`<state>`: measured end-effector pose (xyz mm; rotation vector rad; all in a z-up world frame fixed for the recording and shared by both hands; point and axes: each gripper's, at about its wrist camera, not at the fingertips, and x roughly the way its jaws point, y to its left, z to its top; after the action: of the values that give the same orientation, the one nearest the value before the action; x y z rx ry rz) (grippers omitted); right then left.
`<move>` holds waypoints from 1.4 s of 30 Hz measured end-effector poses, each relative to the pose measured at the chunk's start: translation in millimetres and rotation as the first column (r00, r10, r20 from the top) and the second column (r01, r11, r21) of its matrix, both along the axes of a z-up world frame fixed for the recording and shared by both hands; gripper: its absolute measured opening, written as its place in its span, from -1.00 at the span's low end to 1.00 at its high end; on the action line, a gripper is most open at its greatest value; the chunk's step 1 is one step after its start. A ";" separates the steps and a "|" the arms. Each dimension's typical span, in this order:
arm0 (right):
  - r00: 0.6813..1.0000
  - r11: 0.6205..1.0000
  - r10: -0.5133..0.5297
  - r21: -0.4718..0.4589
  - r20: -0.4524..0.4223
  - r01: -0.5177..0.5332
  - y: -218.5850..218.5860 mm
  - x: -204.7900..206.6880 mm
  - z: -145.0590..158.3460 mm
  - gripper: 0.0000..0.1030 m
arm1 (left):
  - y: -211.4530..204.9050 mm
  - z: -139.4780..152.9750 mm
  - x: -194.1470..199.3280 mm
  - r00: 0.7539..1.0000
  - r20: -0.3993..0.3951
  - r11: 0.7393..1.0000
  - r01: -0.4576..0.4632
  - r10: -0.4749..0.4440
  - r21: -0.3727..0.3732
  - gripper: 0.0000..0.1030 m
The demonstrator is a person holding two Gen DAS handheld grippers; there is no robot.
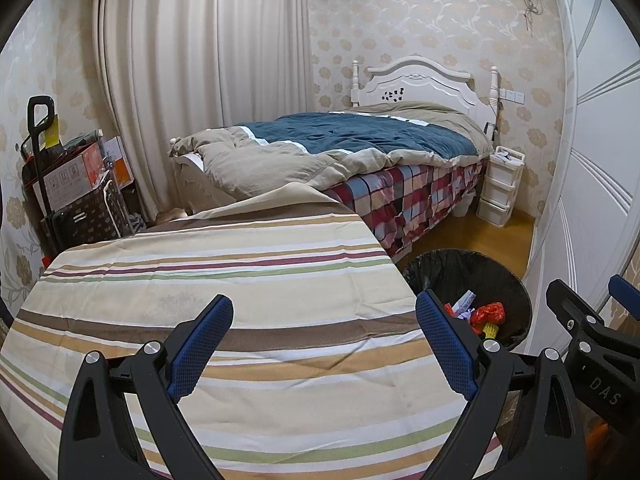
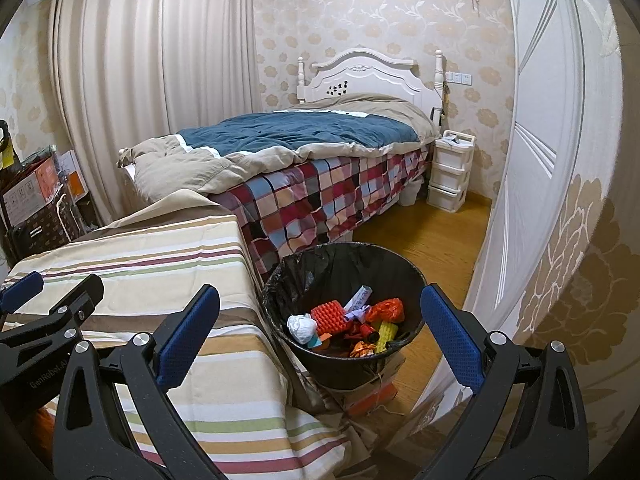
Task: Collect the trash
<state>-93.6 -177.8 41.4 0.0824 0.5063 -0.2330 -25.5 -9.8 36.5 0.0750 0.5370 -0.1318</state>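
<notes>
A black bin [image 2: 320,276] with a black liner stands on the floor right of the striped table [image 2: 168,280]. It holds several bits of trash: a white paper ball [image 2: 302,327], an orange ridged block [image 2: 329,315], red and yellow wrappers. The bin also shows in the left wrist view [image 1: 500,276]. My left gripper [image 1: 324,344] is open and empty above the striped cloth [image 1: 240,280]. My right gripper [image 2: 320,344] is open and empty, held above the bin's near rim. No loose trash shows on the cloth.
A bed [image 2: 320,184] with a checked sheet and blue quilt stands behind the table. White drawers [image 2: 450,172] sit by the headboard. Boxes and a cart [image 1: 68,184] stand at the left wall. A white door [image 2: 532,160] is at the right. A box [image 2: 368,392] sits under the bin.
</notes>
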 end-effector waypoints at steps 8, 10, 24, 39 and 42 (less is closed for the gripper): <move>1.000 1.000 0.001 -0.001 0.000 -0.001 0.4 -0.1 -0.3 0.91 | -1.3 0.0 -2.6 1.000 0.000 1.000 -0.001 0.001 -0.002 0.79; 1.000 1.000 0.000 0.000 0.001 0.000 0.5 -0.3 -0.1 0.90 | -1.5 0.0 -2.7 1.000 0.000 1.000 -0.002 0.002 -0.004 0.79; 1.000 1.000 0.000 -0.002 -0.001 0.000 1.4 -0.7 0.1 0.91 | -0.6 0.0 -2.3 1.000 -0.002 1.000 -0.002 0.002 -0.003 0.79; 1.000 1.000 0.000 -0.002 -0.001 0.000 2.1 -0.6 0.1 0.90 | -1.2 -1.0 -4.6 1.000 -0.007 1.000 -0.007 0.007 -0.011 0.79; 1.000 1.000 0.001 -0.004 0.000 -0.001 2.4 -0.4 0.3 0.90 | -1.2 -1.2 -4.6 1.000 -0.009 1.000 -0.007 0.007 -0.014 0.79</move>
<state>-94.0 -175.5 41.7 0.0787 0.5057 -0.2333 -30.1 -11.0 35.4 0.0590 0.5452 -0.1291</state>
